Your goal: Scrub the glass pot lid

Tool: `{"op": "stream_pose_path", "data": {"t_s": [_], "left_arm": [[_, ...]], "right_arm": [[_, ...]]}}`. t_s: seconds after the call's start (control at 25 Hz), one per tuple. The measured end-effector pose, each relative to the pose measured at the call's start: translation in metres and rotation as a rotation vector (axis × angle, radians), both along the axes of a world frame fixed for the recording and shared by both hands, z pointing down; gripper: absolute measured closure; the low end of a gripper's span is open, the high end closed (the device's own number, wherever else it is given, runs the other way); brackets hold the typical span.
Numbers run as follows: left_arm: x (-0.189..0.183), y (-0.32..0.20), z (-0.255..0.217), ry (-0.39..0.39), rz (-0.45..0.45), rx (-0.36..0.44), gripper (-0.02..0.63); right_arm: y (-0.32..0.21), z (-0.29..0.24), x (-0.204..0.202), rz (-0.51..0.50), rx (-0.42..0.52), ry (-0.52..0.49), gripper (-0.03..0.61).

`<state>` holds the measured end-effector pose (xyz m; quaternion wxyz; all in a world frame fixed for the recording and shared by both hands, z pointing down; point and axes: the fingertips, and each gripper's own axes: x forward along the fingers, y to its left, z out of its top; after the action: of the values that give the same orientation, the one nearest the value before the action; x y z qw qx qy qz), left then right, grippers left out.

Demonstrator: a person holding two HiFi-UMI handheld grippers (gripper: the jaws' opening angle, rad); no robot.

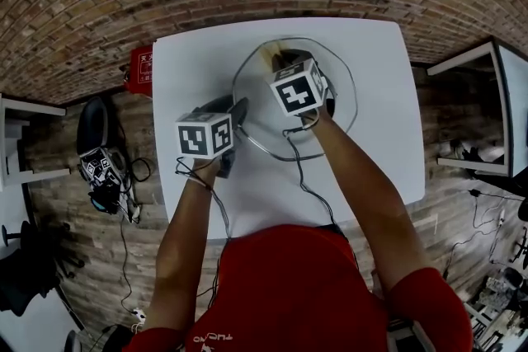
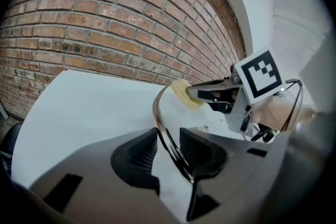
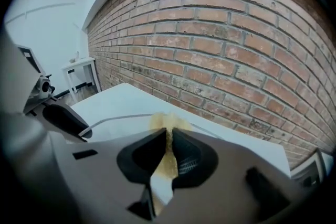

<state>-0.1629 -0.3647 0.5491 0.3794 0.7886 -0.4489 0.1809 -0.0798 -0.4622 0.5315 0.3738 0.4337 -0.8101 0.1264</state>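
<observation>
A glass pot lid with a metal rim lies on the white table. My left gripper grips the lid's near-left rim, which runs between its pads. My right gripper is shut on a yellow sponge and holds it against the lid's far edge. In the right gripper view the sponge is squeezed thin between the jaws, with the lid's rim curving off to the left. The left gripper view shows the sponge at the far rim.
A brick wall rises behind the table. A red object sits on the floor at the table's left. Black gear with cables lies left of the table. A white shelf unit stands to the right. My own arms reach over the table's near edge.
</observation>
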Motion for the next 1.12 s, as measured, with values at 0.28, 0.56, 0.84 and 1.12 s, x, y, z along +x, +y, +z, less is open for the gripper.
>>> {"op": "stream_pose_path", "data": {"t_s": [0.28, 0.56, 0.84, 1.12], "left_arm": [[-0.001, 0.000, 0.000, -0.002, 0.005, -0.002, 0.472], [-0.001, 0.000, 0.000, 0.005, 0.000, -0.008, 0.474], [-0.001, 0.001, 0.000, 0.013, -0.008, -0.007, 0.476], [-0.001, 0.003, 0.000, 0.004, -0.004, -0.007, 0.476]], "right_arm": [[-0.008, 0.007, 0.068, 0.131, -0.015, 0.051, 0.528], [0.000, -0.005, 0.095, 0.198, -0.001, 0.034, 0.528], [0.064, -0.023, -0.014, 0.007, -0.067, -0.126, 0.528], [0.092, 0.001, -0.048, -0.055, -0.108, -0.069, 0.528]]}}
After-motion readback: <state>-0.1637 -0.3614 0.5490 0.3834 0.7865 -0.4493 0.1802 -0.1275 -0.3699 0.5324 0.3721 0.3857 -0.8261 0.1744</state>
